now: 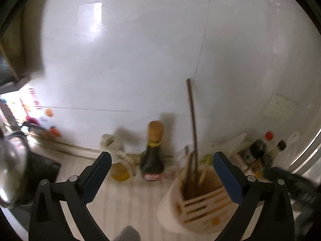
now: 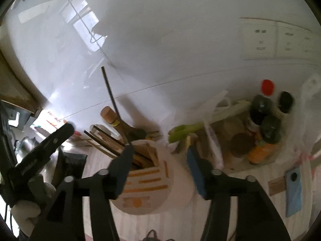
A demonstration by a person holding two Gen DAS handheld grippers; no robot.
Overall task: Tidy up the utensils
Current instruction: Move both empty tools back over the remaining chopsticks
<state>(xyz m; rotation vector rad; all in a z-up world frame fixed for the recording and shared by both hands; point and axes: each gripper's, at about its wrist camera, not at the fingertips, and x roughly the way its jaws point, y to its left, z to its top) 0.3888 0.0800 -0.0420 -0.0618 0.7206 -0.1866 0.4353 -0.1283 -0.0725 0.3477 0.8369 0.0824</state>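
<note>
A white utensil holder (image 1: 200,200) with orange slots stands on the counter and holds several chopsticks. One long dark chopstick (image 1: 192,120) sticks up out of it, leaning against the wall. My left gripper (image 1: 160,160) is open and empty, with the holder by its right finger. In the right wrist view the same holder (image 2: 152,182) sits between my right gripper's open fingers (image 2: 160,150). The long chopstick (image 2: 113,104) rises past the left fingertip. The left gripper shows at the far left (image 2: 40,160).
A dark sauce bottle (image 1: 152,152) and an oil bottle (image 1: 118,160) stand at the wall behind the holder. Several condiment bottles (image 2: 264,124), a green onion (image 2: 200,128) in a plastic bag and a blue card (image 2: 294,192) lie right. A metal pot (image 1: 12,166) sits left.
</note>
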